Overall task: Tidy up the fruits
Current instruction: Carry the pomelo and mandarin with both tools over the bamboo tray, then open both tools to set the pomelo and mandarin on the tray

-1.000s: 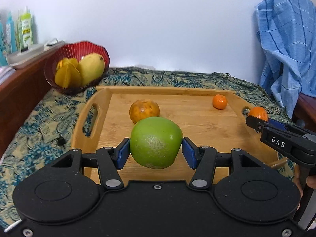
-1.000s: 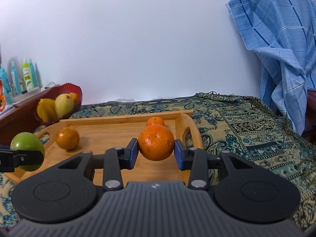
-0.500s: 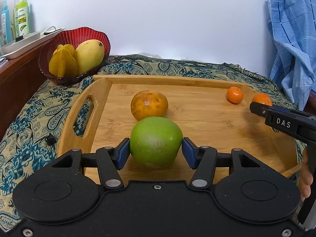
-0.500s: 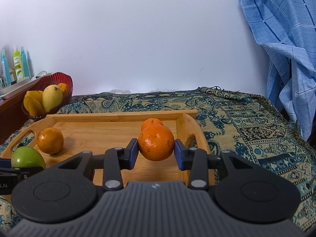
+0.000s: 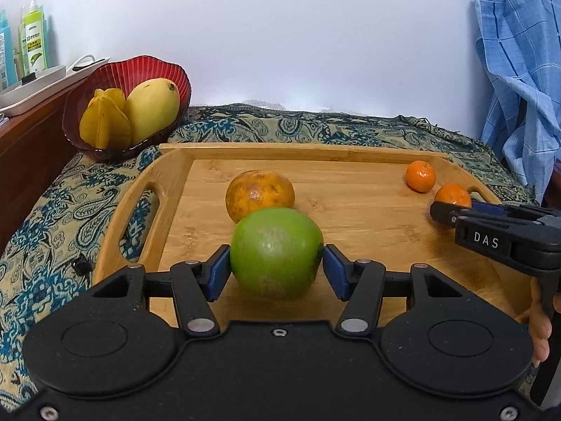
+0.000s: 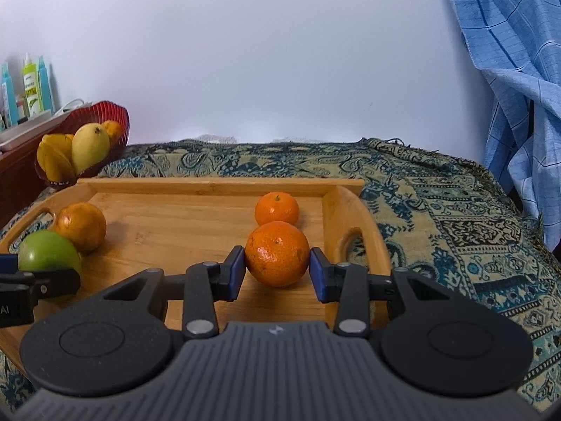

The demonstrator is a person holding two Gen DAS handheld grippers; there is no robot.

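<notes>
**Both grippers loaded over tray**

Left gripper pinches the green fruit, hiding part of one mottled orange. Right gripper pinches one of two tangerines above the wooden tray. Whether either fruit touches the tray is unclear.

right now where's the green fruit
The green fruit sits between the left gripper's fingers over the wooden tray's left half, just in front of the mottled orange fruit.

Two mandarins, one tray, one bowl
</notes>
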